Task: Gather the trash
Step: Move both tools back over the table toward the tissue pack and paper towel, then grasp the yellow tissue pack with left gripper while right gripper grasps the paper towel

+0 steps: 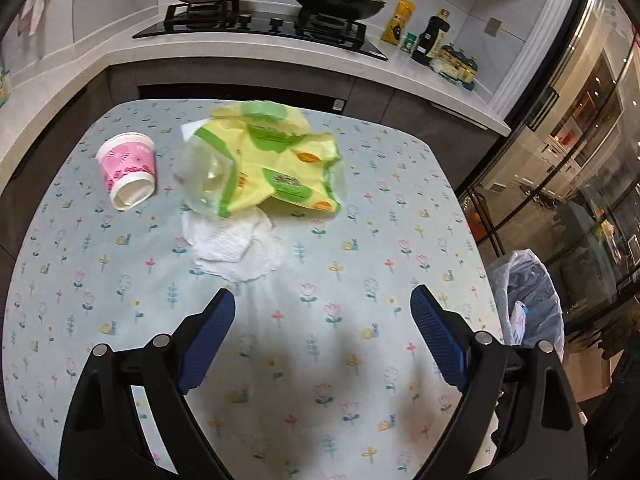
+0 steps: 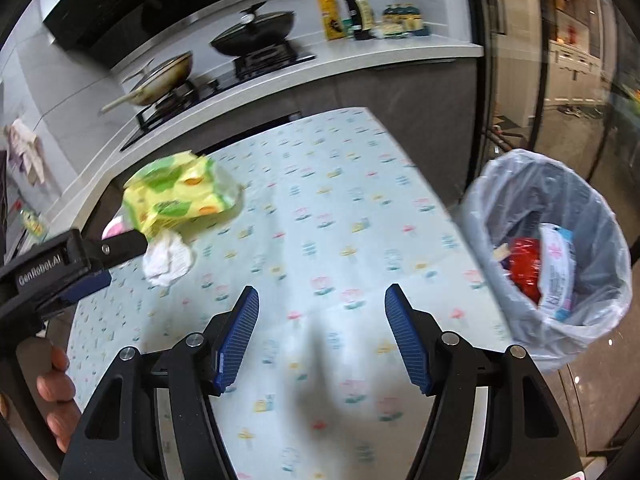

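Observation:
A yellow-green plastic wrapper (image 1: pixel 276 160) lies on the flowered table (image 1: pixel 360 240), with a clear plastic lid (image 1: pixel 204 180) leaning on it and a crumpled white tissue (image 1: pixel 236 248) in front. A pink paper cup (image 1: pixel 127 170) lies on its side to the left. My left gripper (image 1: pixel 322 300) is open and empty, just short of the tissue. My right gripper (image 2: pixel 322 300) is open and empty above the table, left of the bag-lined trash bin (image 2: pixel 548 256). The wrapper (image 2: pixel 180 192), the tissue (image 2: pixel 168 260) and the left gripper's body (image 2: pixel 60 268) show at the left of the right wrist view.
The bin (image 1: pixel 528 300) stands off the table's right edge and holds red and white packets (image 2: pixel 540 268). Behind the table runs a kitchen counter (image 1: pixel 280 52) with a stove, two pans and bottles. A glass door is at the right.

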`<state>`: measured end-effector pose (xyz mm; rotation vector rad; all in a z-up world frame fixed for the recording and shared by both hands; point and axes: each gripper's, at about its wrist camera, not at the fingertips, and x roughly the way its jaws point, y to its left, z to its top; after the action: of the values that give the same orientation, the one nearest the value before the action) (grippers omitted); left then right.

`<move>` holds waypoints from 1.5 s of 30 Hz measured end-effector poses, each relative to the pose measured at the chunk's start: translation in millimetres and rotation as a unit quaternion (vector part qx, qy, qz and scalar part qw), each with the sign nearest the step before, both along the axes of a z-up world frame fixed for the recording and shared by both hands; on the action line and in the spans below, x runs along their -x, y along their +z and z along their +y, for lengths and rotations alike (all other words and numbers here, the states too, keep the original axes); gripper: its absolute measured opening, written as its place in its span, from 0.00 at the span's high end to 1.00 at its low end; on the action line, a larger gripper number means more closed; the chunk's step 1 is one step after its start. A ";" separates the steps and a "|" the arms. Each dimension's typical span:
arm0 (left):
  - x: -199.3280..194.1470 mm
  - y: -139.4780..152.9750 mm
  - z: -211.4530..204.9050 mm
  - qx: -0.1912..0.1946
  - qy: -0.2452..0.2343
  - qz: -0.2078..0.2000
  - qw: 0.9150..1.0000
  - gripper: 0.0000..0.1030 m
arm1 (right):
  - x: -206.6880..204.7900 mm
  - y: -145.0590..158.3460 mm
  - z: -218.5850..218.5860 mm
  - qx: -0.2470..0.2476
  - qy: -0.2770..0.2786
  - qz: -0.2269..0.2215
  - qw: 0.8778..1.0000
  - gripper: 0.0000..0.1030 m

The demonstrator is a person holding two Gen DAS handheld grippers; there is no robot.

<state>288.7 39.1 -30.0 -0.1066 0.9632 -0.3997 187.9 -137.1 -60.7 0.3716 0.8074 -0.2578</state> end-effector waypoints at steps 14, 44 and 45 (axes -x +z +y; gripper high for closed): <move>-93.8 -8.3 38.4 -0.026 0.005 0.008 1.000 0.11 | -94.0 -30.9 94.2 0.009 0.098 0.031 0.995 0.38; -84.7 -10.8 52.0 0.007 -0.025 0.012 1.000 0.95 | -136.1 -51.9 90.2 -0.017 0.116 0.026 0.993 0.95; -79.1 -8.9 48.6 0.007 -0.028 0.012 1.000 0.95 | -128.9 -49.1 84.7 -0.016 0.110 0.024 0.994 0.95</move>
<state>367.8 87.7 -38.9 -0.0976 0.9877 -0.4588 316.8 -52.4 -109.8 0.3052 0.8929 -0.0487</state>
